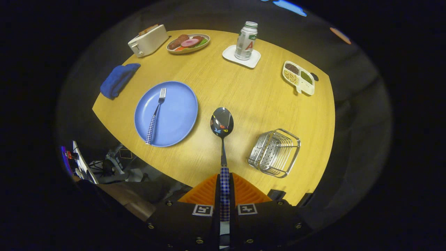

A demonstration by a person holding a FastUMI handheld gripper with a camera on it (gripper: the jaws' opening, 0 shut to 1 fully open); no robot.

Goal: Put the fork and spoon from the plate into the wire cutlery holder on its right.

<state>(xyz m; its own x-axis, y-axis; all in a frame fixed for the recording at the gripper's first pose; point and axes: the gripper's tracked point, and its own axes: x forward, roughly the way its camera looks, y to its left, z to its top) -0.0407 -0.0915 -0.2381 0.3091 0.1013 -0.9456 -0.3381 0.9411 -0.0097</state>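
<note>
Fingers [240, 193] of the gripper [225, 195] were pressed together on the checked handle of the spoon [222, 130], which was held between them and pointed straight ahead, its dark bowl raised above the wooden table [244, 101]. The spoon's bowl was seen between the blue plate [177, 118] and the wire cutlery holder [275, 152]. The fork [155, 116] was left lying on the plate, tines away from the gripper, its checked handle reaching the near rim. The holder was seen on the table to the right of the plate, apart from it, ahead and to the right of the fingers, with nothing visible inside it. Beyond the plate, a folded blue cloth [118, 80] was laid near the table's left edge, and a toaster [148, 40] was set at the far corner just beside a plate of food [188, 43]. A bottle [246, 40] was stood upright on a white coaster [241, 57], and a divided dish [299, 77] of grains was placed near the right edge.
</note>
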